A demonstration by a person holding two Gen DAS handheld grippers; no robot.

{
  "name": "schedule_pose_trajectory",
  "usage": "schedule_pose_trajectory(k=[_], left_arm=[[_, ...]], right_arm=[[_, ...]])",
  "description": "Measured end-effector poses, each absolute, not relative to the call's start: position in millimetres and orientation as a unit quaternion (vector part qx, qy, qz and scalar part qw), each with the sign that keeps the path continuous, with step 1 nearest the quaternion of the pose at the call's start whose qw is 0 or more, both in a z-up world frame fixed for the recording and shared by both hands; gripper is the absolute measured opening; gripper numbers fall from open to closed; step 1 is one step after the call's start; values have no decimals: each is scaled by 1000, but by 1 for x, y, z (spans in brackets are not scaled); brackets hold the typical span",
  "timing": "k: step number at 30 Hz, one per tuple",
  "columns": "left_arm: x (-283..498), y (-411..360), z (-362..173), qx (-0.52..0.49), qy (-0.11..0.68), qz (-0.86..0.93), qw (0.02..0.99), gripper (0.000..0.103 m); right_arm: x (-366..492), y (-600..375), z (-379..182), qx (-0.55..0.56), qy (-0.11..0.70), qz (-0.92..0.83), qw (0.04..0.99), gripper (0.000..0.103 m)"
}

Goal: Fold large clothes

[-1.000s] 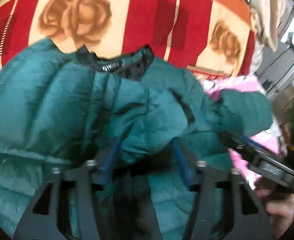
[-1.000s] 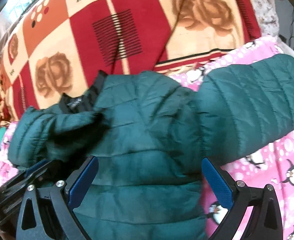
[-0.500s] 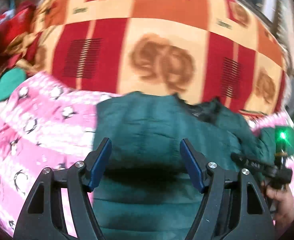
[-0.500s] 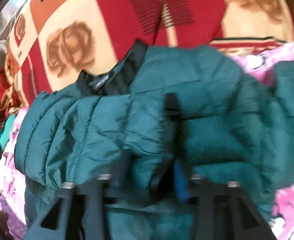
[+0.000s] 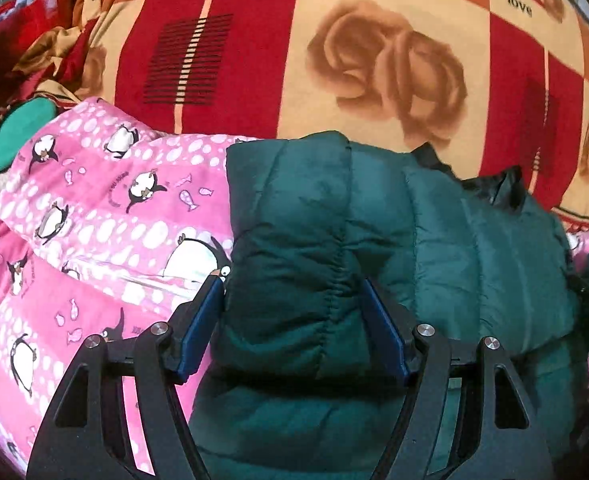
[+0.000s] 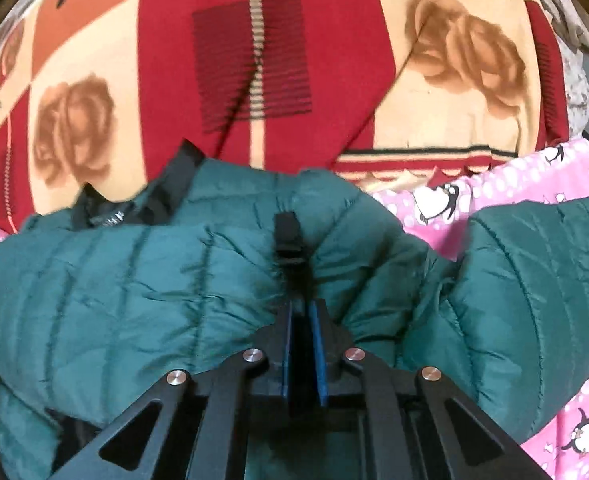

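A dark green quilted jacket (image 5: 454,264) (image 6: 114,288) lies on a pink penguin quilt (image 5: 94,220), its black collar (image 6: 166,196) pointing away from me. My left gripper (image 5: 296,312) stands open at the jacket's left edge. A puffy folded part of the jacket fills the gap between its blue pads (image 5: 210,312). My right gripper (image 6: 303,312) is shut on a pinch of the jacket's fabric just below a black tab (image 6: 288,232), and creases spread out from the grip. One green sleeve (image 6: 534,280) lies out to the right.
A red and cream rose-print blanket (image 5: 334,60) (image 6: 254,80) covers the surface behind the jacket. Crumpled red clothes (image 5: 14,52) and a light green cloth (image 5: 6,136) are piled at the far left. The pink quilt (image 6: 514,184) shows on both sides of the jacket.
My left gripper let go of the bunched jacket middle and swung left to its edge. My right gripper went from wide open to shut on the fabric.
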State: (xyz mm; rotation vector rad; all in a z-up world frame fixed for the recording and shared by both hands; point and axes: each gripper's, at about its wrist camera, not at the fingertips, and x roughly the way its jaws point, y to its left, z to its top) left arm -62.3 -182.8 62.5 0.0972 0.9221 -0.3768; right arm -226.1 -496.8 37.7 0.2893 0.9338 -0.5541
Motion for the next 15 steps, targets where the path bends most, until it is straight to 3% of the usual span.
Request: schedule_pose_trajectory(k=[5, 6, 7, 9, 15], left_arm=[[-63, -181, 71, 45, 428, -177, 885, 71], [-63, -180, 74, 44, 423, -176, 888, 71], [-62, -180, 79, 45, 416, -175, 891, 71], [-58, -180, 85, 44, 408, -173, 896, 71], [-38, -188, 79, 42, 413, -157, 896, 71]], right_arm=[[-238, -506, 44, 173, 433, -260, 846, 13], [-241, -506, 49, 180, 426, -259, 848, 25], [-243, -505, 55, 185, 419, -257, 851, 48], [-244, -497, 70, 191, 394, -239, 867, 76], [-201, -459, 89, 193, 388, -129, 892, 78]])
